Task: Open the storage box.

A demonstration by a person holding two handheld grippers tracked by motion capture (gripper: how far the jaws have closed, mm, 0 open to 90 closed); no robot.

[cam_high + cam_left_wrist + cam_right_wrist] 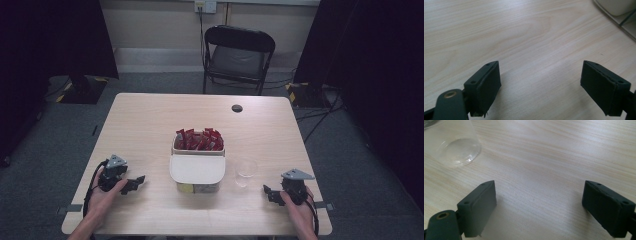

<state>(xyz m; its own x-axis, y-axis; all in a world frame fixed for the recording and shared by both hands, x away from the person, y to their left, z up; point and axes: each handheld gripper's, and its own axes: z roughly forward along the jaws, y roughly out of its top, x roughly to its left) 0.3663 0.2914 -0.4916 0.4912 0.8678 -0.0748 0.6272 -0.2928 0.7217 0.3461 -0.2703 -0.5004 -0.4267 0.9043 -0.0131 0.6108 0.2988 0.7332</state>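
A cream box [197,170] stands mid-table with its near half covered by a lid; the far half holds several red sachets [198,139]. A clear plastic cup [246,171] stands upright just right of the box, and its base shows in the right gripper view [456,145]. My left gripper [134,183] rests on the table left of the box, open, jaws wide apart over bare wood [540,85]. My right gripper [269,192] rests near the front right, open and empty [539,207], a little short of the cup.
The wooden table [150,120] has a dark round hole [237,108] near its far edge. A black folding chair [239,55] stands beyond the table. A corner of the cream box [616,6] shows in the left gripper view. Dark curtains hang on both sides.
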